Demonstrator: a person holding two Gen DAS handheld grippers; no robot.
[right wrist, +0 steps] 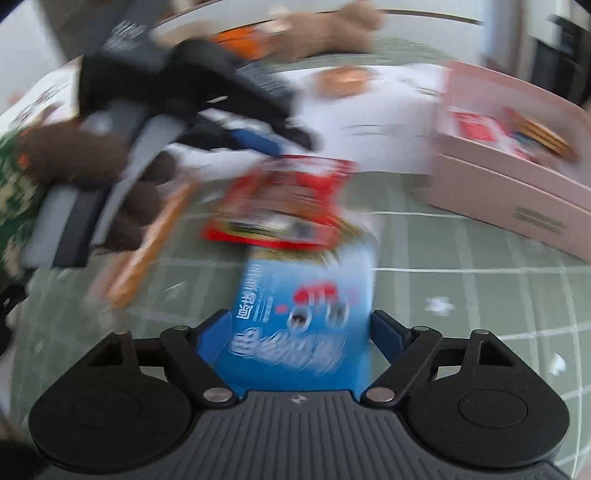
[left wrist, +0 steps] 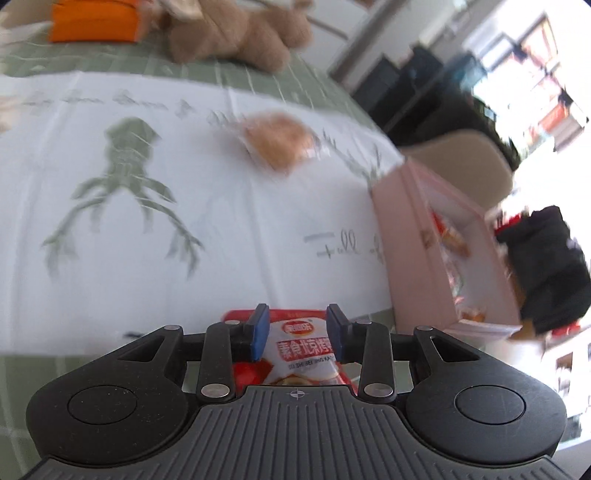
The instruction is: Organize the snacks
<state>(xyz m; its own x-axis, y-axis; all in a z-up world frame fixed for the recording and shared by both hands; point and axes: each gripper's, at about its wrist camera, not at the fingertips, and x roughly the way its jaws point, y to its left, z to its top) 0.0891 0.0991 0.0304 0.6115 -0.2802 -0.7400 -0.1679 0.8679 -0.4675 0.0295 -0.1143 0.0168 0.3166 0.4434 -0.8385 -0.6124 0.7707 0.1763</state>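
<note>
The red snack packet (left wrist: 301,350) sits pinched between the blue pads (left wrist: 258,332) of the left hand-held gripper (left wrist: 298,330), its printed face up and its long axis running back along the fingers toward the camera. The pink tray (left wrist: 402,236), already holding several wrappers, lies ahead and to the right of that gripper in the left wrist view, near the far right edge of the bench (left wrist: 184,206), so I judge that the coming move is a carry forward and rightward over the tray's near wall. In the right wrist view the blue snack box (right wrist: 306,325) lies between the widely spread jaws of the right hand-held gripper (right wrist: 301,332), long axis pointing away from the camera; the left pad looks against its side, but blur hides whether the right one presses, so I cannot tell if it is gripped. The same view shows the pink tray at upper right, closer to the right hand than to the left one. A round bun in clear wrap (left wrist: 279,142) rests on the white printed cloth between the left gripper and the stuffed bear (left wrist: 236,33), well clear of the direct path. Open cloth lies ahead; beyond the tray the bench drops off.
</note>
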